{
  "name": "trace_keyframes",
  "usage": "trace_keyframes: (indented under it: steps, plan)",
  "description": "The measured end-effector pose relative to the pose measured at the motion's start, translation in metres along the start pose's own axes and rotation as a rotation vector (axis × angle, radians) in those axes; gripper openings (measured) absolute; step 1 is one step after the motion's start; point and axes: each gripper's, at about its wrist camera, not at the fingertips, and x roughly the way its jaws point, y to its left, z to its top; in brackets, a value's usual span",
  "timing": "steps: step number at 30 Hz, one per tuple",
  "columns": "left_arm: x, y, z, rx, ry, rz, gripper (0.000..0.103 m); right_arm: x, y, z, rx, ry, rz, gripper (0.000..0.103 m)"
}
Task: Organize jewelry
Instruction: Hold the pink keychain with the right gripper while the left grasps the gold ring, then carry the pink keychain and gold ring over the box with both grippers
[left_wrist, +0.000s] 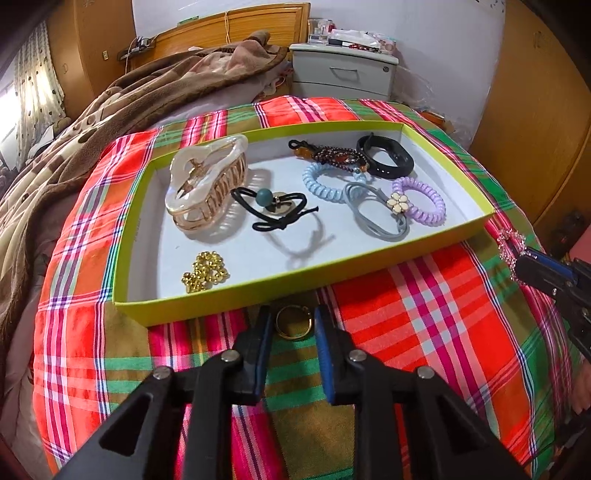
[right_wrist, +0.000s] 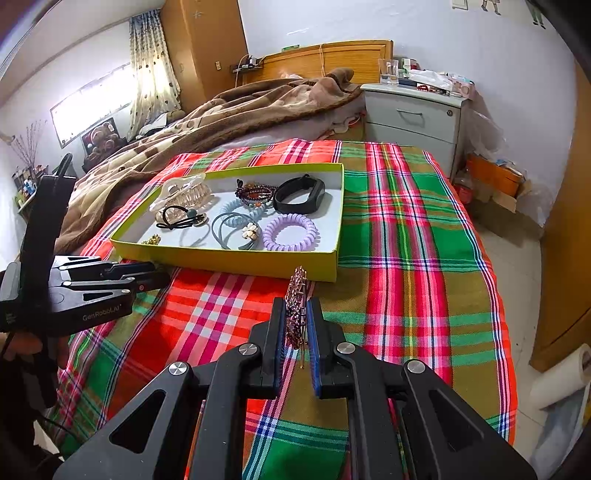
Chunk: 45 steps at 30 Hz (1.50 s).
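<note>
On a plaid-covered bed, the left hand-held gripper (left_wrist: 292, 321) brackets a gold ring (left_wrist: 294, 325) lying just before the yellow-green tray (left_wrist: 229, 293), pads not visibly pressing. The right hand-held gripper (right_wrist: 295, 314) clamps a pink beaded hair comb (right_wrist: 295, 295) near the tray's corner.

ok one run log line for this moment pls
left gripper: fingers either side of gold ring on plaid cloth | right gripper: holding beaded hair clip | tray: holds hair accessories

Yellow-green box (left_wrist: 388, 258) w/ white inside lies open on plaid bedspread. In it: pearly claw clip (left_wrist: 207, 184), gold beads (left_wrist: 205, 271), black tie w/ teal bead (left_wrist: 277, 208), blue coil (left_wrist: 328, 181), lilac coil (left_wrist: 421, 199), grey flower tie (left_wrist: 384, 214), bead bracelet (left_wrist: 332, 153), black band (left_wrist: 386, 155). Gold ring (left_wrist: 294, 321) lies on bedspread just in front of box. Pink beaded comb (right_wrist: 295, 306) stands upright, off the bedspread.
</note>
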Motion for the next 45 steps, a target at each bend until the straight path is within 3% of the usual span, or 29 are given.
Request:
trace_keyframes:
  steps: [16, 33, 45]
  plan:
    - [-0.011, 0.0, -0.011, -0.003, -0.008, -0.024, 0.024, -0.005, 0.006, 0.0, 0.002, -0.005, -0.002, 0.011]
    - [-0.058, 0.01, -0.009, 0.0, -0.108, -0.073, 0.024, -0.026, 0.025, 0.007, -0.006, -0.047, -0.001, 0.011]
    - [-0.065, 0.018, 0.04, 0.012, -0.147, -0.163, 0.024, -0.026, 0.024, 0.037, 0.041, -0.081, 0.014, 0.011]
